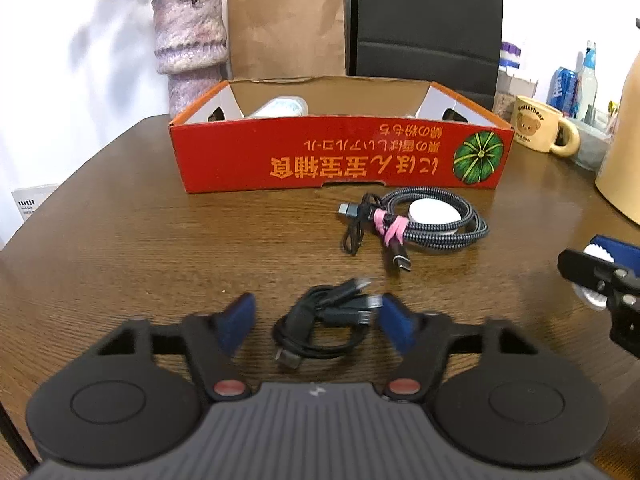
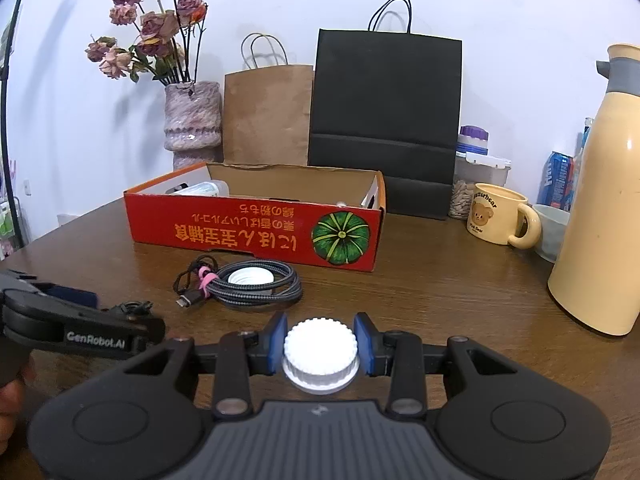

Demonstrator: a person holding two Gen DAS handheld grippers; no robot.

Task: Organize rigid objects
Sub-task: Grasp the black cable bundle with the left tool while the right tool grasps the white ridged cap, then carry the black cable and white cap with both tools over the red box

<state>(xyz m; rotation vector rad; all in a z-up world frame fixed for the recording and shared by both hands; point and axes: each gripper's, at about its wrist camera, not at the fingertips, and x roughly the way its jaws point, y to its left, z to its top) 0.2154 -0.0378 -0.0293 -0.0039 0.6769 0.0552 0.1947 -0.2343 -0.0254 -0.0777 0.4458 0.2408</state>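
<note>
Right hand-held gripper (image 2: 320,344) clamps a ribbed white cap (image 2: 320,354); left hand-held gripper (image 1: 316,322) gapes around a coiled black cable (image 1: 320,324).

table (image 1: 120,240): dark brown wood, visible grain, slight sheen
red box (image 1: 340,152): printed cardboard outside, matt; raw brown card inside
braided cable (image 1: 440,232): woven grey-black cloth sheath, metal-looking plug ends, pink tie
black cable (image 1: 320,320): smooth rubbery plastic
white cap (image 2: 320,344): white plastic, ribbed edge, matt
gripper pads (image 2: 280,340): blue, soft-looking, matt
brown bag (image 2: 268,116): kraft paper, creased
black bag (image 2: 384,120): matt paper
vase (image 2: 192,120): glazed, mottled pink, glossy
mug (image 2: 496,216): cream, smooth
flask (image 2: 600,220): cream, smooth, scuffed
</note>
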